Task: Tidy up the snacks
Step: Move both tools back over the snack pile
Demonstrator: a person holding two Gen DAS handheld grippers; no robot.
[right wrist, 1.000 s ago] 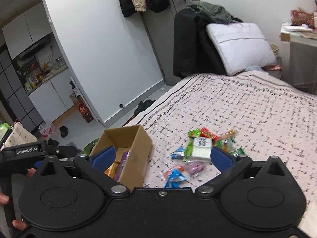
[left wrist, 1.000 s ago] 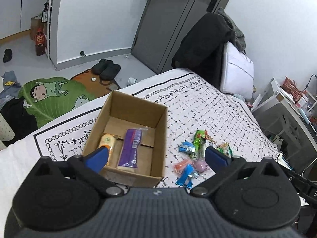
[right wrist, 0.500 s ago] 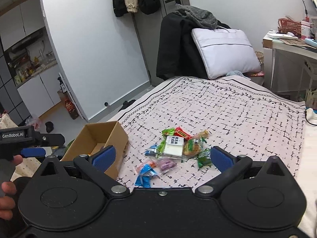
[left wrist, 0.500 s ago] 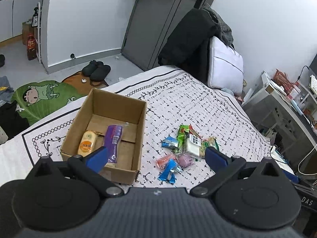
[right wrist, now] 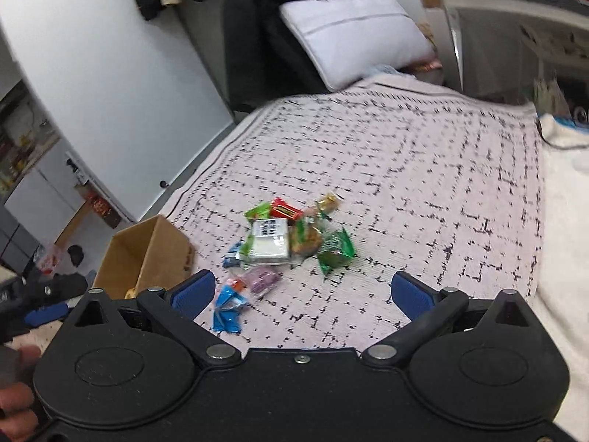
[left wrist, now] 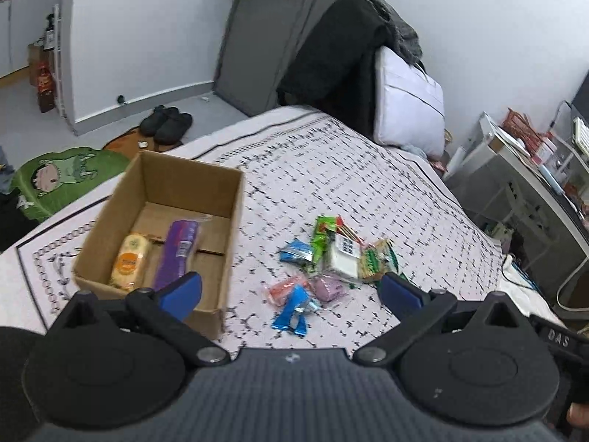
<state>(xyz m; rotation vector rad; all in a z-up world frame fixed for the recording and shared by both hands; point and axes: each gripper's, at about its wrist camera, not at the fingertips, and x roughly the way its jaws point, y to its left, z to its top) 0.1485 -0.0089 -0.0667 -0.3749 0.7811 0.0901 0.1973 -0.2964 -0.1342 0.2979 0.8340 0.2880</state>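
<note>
An open cardboard box sits on the bed at the left and holds a yellow-orange snack and a purple packet. The box also shows in the right wrist view. A pile of loose snacks lies to its right: blue, green, pink, purple and a white packet. My left gripper is open and empty, held above the near edge of the bed. My right gripper is open and empty, above the bed near the pile.
The patterned bedspread covers the bed. A white pillow and a dark coat stand at the far end. A desk is at the right. Slippers and a green mat lie on the floor.
Both grippers have shifted; the right view has swung right and closer to the snack pile. The box and snacks have not moved. Both grippers stay open.
</note>
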